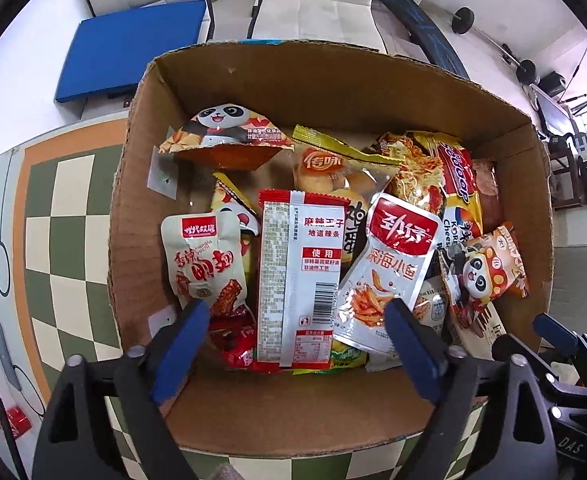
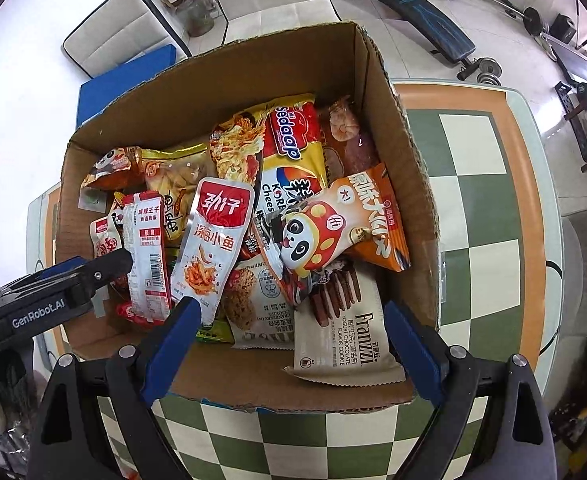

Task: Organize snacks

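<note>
An open cardboard box (image 1: 333, 80) (image 2: 405, 160) holds several snack packets. In the left wrist view my left gripper (image 1: 297, 320) is open and empty above the box's near edge, straddling a red-and-white spicy strip packet (image 1: 297, 276). A white fish snack packet (image 1: 389, 264) and a white duck-wing packet (image 1: 205, 264) lie beside it. In the right wrist view my right gripper (image 2: 293, 316) is open and empty above a Franzzi cookie packet (image 2: 345, 340) and a panda packet (image 2: 333, 232). The left gripper (image 2: 109, 268) shows at the left there.
The box stands on a green-and-cream checkered table (image 1: 65, 232) (image 2: 477, 184) with an orange border. White chairs (image 1: 313, 4), a blue cushion (image 1: 129, 48) and a weight bench (image 2: 413, 4) stand beyond the table. A small red packet (image 1: 13, 420) lies at the left table edge.
</note>
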A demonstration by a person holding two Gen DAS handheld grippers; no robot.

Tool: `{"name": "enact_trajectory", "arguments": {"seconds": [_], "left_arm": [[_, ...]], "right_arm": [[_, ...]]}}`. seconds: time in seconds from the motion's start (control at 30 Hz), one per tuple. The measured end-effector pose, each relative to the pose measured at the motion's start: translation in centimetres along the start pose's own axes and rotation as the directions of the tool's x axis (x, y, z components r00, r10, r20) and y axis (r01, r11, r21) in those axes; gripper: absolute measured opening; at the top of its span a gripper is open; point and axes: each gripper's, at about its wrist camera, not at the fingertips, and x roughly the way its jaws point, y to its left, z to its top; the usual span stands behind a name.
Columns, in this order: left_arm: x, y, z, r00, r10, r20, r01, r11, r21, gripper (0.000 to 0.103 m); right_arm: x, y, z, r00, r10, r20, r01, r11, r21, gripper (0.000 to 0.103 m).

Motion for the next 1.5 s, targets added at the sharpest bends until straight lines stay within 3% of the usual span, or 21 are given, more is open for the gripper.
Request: {"name": "enact_trajectory", "arguments": {"seconds": [0.3, 0.47, 0.57, 0.67, 1.0, 1.13, 1.37, 1.5], "left_arm": [[-1.6, -0.4, -1.0, 0.999, 0.008, 0.033, -0.008, 1.000, 0.009, 0.096], [-4.2, -0.9, -2.6, 0.994, 0.041, 0.102, -0.040, 0.999, -0.004, 0.096], [-6.5, -1.2, -4.0, 0.977, 0.094, 0.192, -0.091, 0.996, -0.021, 0.096], [-8.6, -1.5, -5.7, 0.962, 0.096, 0.256, -0.091, 0.995, -0.031, 0.096], [-14.5, -2.6, -11.8, 0.935, 0.069, 0.348, -0.067, 0.998, -0.017, 0.096], [-16.3, -3.0, -13.9, 0.924, 0.066, 0.378, -0.073, 0.997, 0.003, 0.096], [-19.9, -3.7, -17.3, 0.885, 0.085, 0.457, -0.106, 0.994, 0.022, 0.101], [-21.5, -3.7, -18.9, 0.880, 0.070, 0.470, -0.090, 0.996, 0.020, 0.101]], "right_arm": [[-0.8, 0.3, -0.1, 1.000, 0.001, 0.024, 0.000, 1.000, -0.008, 0.096], [-2.2, 0.3, -0.9, 0.999, 0.009, 0.046, -0.008, 1.000, -0.013, 0.096], [-3.7, 0.3, -1.8, 0.997, 0.010, 0.075, -0.009, 1.000, -0.026, 0.096], [-5.7, 0.3, -3.0, 0.993, 0.018, 0.116, -0.014, 0.999, -0.037, 0.096], [-13.2, 0.7, -8.5, 0.969, 0.030, 0.244, -0.010, 0.996, -0.083, 0.096], [-16.2, 0.7, -11.2, 0.954, 0.024, 0.299, 0.003, 0.996, -0.090, 0.096], [-20.4, 1.1, -15.4, 0.922, 0.018, 0.386, 0.028, 0.993, -0.112, 0.100], [-22.7, 1.3, -17.3, 0.908, 0.030, 0.417, 0.020, 0.993, -0.115, 0.100]]}}
